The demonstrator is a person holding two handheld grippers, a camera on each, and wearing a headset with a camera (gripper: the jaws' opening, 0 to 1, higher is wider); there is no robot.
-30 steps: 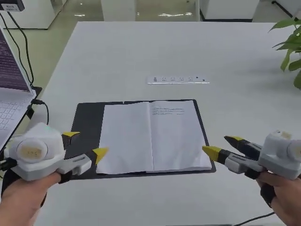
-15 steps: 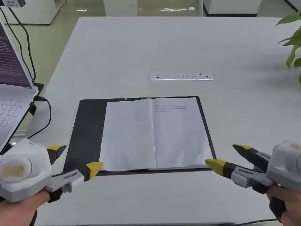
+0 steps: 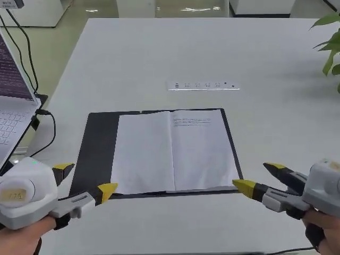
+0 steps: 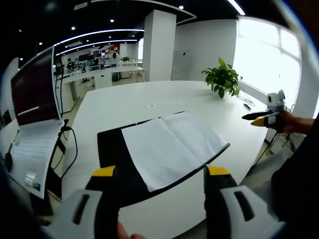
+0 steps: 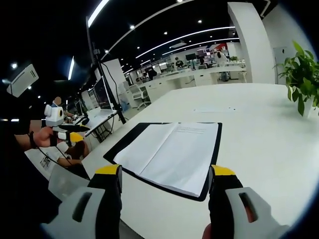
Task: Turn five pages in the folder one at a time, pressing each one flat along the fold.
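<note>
folder (image 3: 98,154) open, pgs (image 3: 143,154) inside | L hand-held gripper (image 3: 85,178), R hand-held gripper (image 3: 260,176): wide

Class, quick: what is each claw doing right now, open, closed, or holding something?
Left claw: open, holding nothing.
Right claw: open, holding nothing.

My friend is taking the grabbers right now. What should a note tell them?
Folder: open on the table, pages lying flat.
Left gripper: open, empty, by its near left corner.
Right gripper: open, empty, by the near right corner.
Done: cannot tell how many pages are turned.
To do: probably lift the right page, turn it, press along the fold.
</note>
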